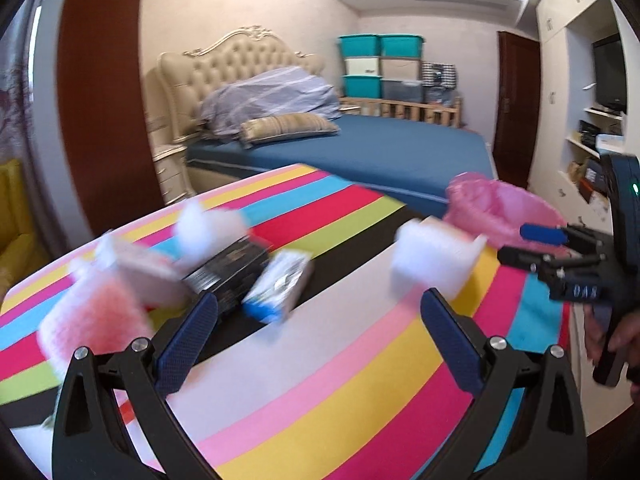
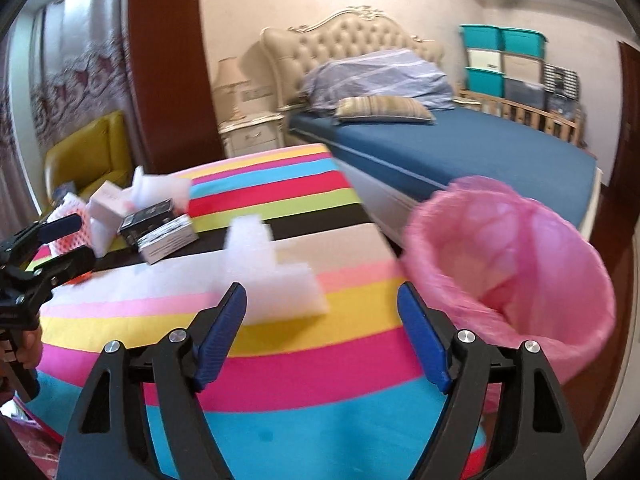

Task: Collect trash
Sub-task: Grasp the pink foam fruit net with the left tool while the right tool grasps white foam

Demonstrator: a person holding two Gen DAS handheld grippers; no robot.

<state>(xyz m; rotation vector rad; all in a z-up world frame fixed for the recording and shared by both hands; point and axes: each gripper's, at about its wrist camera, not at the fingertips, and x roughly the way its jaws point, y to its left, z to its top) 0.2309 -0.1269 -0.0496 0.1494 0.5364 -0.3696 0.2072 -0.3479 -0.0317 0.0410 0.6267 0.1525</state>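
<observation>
While both tools hover unloaded, the step in hand is judged to be selecting a first piece.

Left wrist view: the left gripper [image 1: 316, 322] has its fingers spread and empty above the striped tablecloth [image 1: 340, 360]. Small boxes [image 1: 256, 280] lie far left, a white foam block [image 1: 434, 258] far right.

Right wrist view: the right gripper [image 2: 322, 322], fingers spread, faces that foam block [image 2: 272, 276]; next move: close on it. Only this view shows the pink-lined bin [image 2: 516, 264] open mouth, near right.

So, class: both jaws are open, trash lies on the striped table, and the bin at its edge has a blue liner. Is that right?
Not quite. The bin has a pink liner, as the right wrist view shows. The rest holds: both jaws are open and trash lies on the striped table.
</observation>
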